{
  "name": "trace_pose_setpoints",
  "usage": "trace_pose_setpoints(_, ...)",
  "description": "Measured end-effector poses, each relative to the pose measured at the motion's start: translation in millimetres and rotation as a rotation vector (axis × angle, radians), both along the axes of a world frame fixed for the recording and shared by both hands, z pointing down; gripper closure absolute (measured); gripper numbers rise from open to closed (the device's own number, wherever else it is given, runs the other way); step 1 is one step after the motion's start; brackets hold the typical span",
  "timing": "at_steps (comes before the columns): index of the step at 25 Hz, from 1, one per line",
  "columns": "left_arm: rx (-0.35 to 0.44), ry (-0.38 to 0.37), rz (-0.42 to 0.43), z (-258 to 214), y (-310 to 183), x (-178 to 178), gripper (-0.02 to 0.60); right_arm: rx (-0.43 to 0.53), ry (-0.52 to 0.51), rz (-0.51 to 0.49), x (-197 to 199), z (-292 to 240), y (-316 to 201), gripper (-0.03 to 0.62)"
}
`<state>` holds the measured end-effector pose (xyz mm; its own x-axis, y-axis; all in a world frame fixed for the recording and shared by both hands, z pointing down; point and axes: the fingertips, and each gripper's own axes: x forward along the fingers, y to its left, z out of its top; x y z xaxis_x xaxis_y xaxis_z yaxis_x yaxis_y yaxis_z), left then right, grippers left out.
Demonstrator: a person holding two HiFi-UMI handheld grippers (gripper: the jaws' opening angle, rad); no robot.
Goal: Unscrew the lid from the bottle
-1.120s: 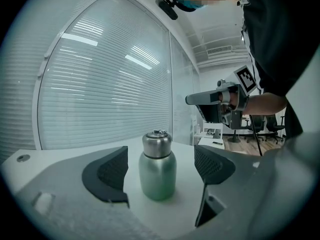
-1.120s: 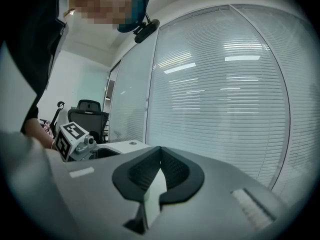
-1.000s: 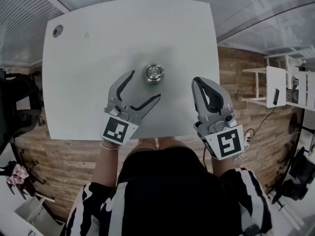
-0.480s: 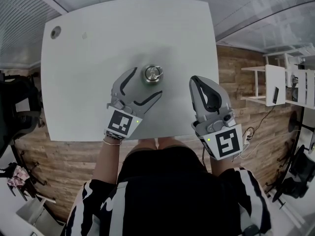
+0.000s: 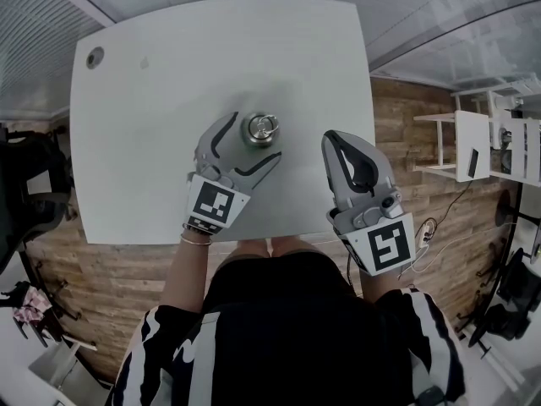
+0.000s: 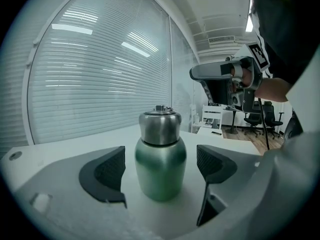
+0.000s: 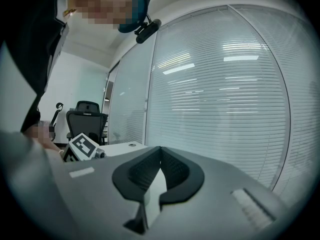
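A small green metal bottle (image 6: 160, 166) with a steel screw lid (image 6: 159, 126) stands upright on the white table (image 5: 152, 100); from the head view I see its lid (image 5: 263, 128) from above. My left gripper (image 5: 254, 138) is open. Its jaws have just been opening further and now stand on either side of the bottle's body. Both pads (image 6: 107, 171) are clear of the bottle. My right gripper (image 5: 331, 140) is shut and empty, to the right of the bottle and apart from it. The right gripper view shows its pads (image 7: 172, 166) pressed together.
The table's front edge (image 5: 220, 238) runs just below both grippers, with the person's body behind it. A round cable hole (image 5: 95, 56) sits at the table's far left corner. White shelving (image 5: 473, 146) stands on the wood floor to the right.
My left gripper has moved forward toward the bottle and sunk a little, so the bottle now stands between its jaws. The right gripper has stayed put.
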<state>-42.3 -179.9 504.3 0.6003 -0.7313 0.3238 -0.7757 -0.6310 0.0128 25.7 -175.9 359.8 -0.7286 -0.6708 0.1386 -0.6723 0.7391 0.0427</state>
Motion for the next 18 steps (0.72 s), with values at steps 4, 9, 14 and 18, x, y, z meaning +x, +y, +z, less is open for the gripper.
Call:
trace_pose_setpoints(4, -0.008, 0.003, 0.009, 1.4, -3.8, 1.6, 0.138, 0.001, -0.002, -0.003, -3.0, -0.7, -0.6, 0.594)
trace_pose_setpoints(9, -0.013, -0.001, 0.02, 6.0, -5.4, 7.3, 0.137, 0.01, -0.013, -0.01, -6.5, -5.3, -0.6, 0.594)
trace_pose_setpoints(14, -0.017, -0.006, 0.029, 8.7, -7.9, 11.3, 0.138, 0.014, -0.017, -0.011, -7.6, -7.1, -0.9, 0.594)
trace_pose_setpoints(18, -0.024, -0.013, 0.029, 11.1, -11.1, 12.2, 0.138, 0.018, -0.018, -0.016, -9.0, -9.5, -0.5, 0.594)
